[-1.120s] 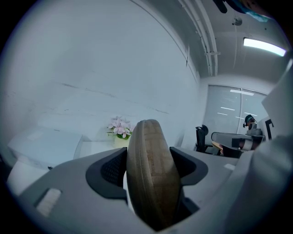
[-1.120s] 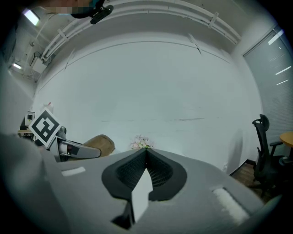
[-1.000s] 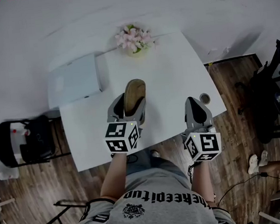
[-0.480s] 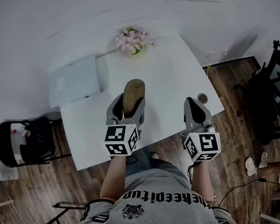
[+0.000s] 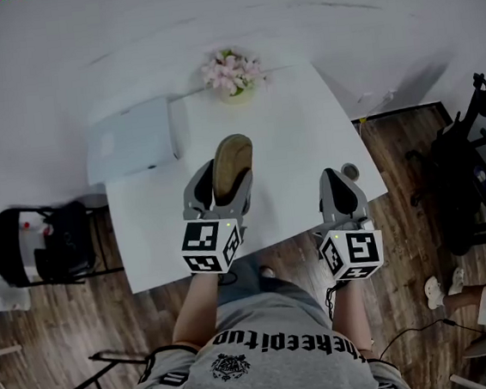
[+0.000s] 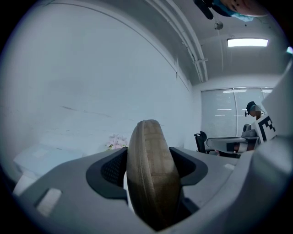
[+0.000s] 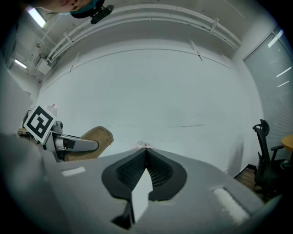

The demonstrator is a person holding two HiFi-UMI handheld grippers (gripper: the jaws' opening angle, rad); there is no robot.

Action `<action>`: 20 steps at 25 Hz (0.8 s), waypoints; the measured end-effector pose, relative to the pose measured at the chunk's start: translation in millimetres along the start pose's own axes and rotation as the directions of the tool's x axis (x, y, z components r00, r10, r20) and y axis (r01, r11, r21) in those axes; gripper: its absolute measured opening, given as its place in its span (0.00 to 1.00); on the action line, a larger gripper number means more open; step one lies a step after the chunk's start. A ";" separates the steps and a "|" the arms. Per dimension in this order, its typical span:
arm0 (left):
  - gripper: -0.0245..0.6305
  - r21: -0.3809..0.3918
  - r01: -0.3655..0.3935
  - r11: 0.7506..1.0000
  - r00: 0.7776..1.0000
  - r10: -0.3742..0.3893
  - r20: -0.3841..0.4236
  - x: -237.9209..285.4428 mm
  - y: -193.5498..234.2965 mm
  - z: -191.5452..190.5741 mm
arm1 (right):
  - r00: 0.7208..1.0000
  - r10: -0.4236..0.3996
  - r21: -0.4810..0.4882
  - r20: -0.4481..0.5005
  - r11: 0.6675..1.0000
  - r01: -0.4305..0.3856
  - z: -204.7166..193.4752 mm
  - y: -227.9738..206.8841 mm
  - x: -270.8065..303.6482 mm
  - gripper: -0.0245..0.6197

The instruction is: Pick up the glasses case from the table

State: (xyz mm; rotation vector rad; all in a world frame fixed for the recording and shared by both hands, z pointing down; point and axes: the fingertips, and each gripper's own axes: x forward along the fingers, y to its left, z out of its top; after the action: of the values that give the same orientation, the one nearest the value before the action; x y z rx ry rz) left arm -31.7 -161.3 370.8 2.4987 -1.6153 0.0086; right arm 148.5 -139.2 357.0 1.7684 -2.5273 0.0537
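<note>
**Desk:** Glasses case (image 5: 231,158), what's its status?

**Me:** It's gripped in my left gripper (image 5: 221,187). It stands on its narrow edge between the two fingers (image 6: 107,171), with a pad pressed on each broad side. The rounded far end pokes out past the tips toward the flowers (image 5: 231,68).

**Desk:** Any change over the last second?

**Me:** It's small. My left hand has eased upward a little, and the case has kept the same seat in the grip, with no slip or tilt. I read it as clear of the surface (image 5: 293,136) now, though from overhead I can't see the gap under it.

**Desk:** What does that mean for the task?

**Me:** I judge the pick-up essentially done. What's left is holding steady or lifting a bit more.

**Desk:** And the right side?

**Me:** My right gripper (image 5: 338,179) hovers over the near right edge of the surface, well apart from the case. Its fingers are pressed together on nothing, and it has not moved.
</note>
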 end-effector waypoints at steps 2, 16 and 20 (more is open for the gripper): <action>0.50 0.006 -0.001 1.000 1.000 0.001 0.014 -1.6 -1.7 3.7 | 1.000 0.001 -0.002 0.002 1.000 -0.001 1.4 -0.5 -1.4 0.04; 0.50 0.074 -0.028 0.997 0.993 0.019 0.112 -11.6 -3.8 25.9 | 1.000 0.004 -0.005 0.014 1.000 -0.004 6.5 -1.6 -0.8 0.04; 0.50 0.088 -0.035 0.996 0.989 0.022 0.144 -15.1 -4.3 30.9 | 1.000 0.008 -0.007 0.016 1.000 -0.008 6.3 -0.7 -1.1 0.04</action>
State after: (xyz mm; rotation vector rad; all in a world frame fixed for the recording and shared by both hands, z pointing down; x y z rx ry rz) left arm -36.6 -150.3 338.4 2.5974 -1.7424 -0.0979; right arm 149.3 -138.8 350.6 1.7631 -2.5427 0.0321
